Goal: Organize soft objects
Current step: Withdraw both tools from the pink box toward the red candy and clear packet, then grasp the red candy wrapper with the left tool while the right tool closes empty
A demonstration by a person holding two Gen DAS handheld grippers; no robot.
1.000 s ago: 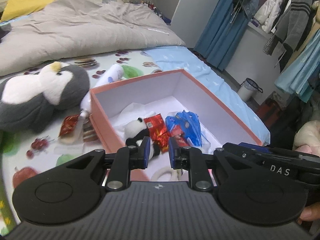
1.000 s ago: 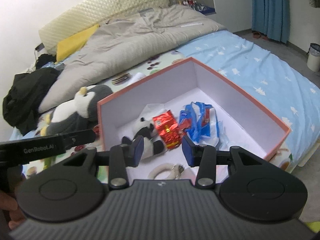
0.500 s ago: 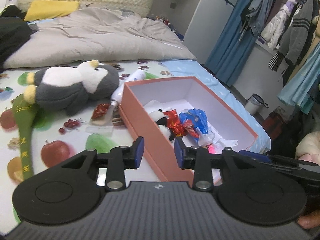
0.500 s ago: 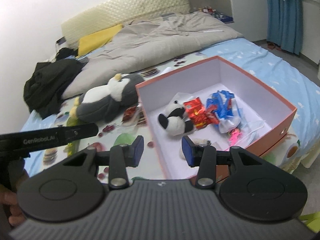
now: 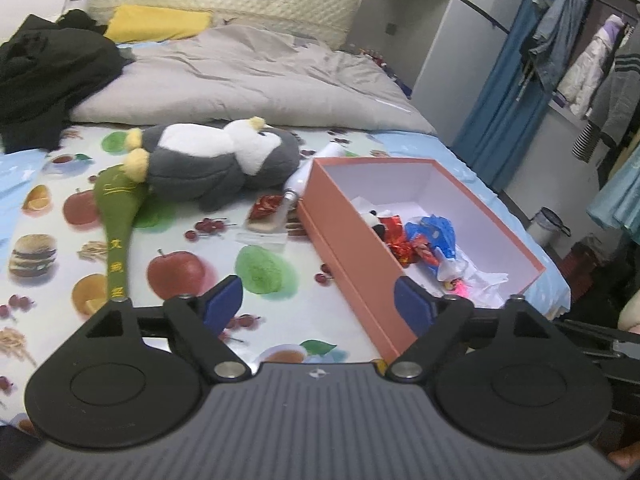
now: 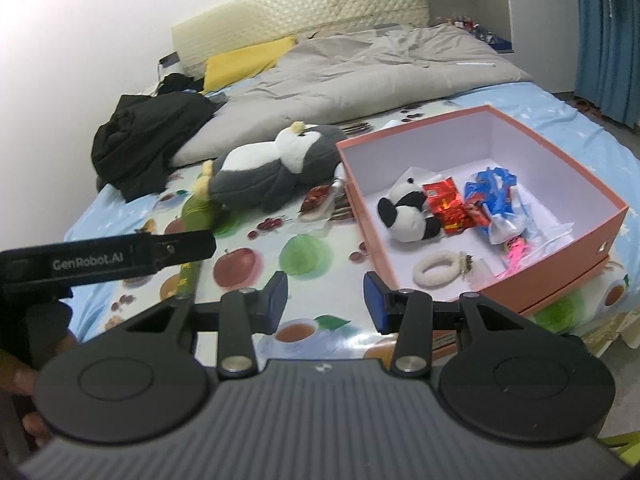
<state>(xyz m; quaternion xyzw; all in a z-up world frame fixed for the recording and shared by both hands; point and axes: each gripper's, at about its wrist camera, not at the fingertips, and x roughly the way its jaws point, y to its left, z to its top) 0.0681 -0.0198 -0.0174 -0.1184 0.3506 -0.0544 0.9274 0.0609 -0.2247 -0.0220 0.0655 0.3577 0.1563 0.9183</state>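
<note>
Left gripper (image 5: 318,304): jaws opening, nothing between them; right gripper (image 6: 325,300) part-open, empty. Penguin plush (image 5: 216,164) lies on bed sheet (image 5: 56,216), beside pink box (image 5: 348,248). Aim left jaws across penguin's body, squeeze deep into stuffing, lift clear over box wall

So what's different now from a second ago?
Both grippers have pulled back from the box, so more of the bed shows. The left gripper was nearly shut and its jaws are opening, with nothing between them. The right gripper is half open and empty, as before. The panda, wrappers and penguin lie where they were.
</note>
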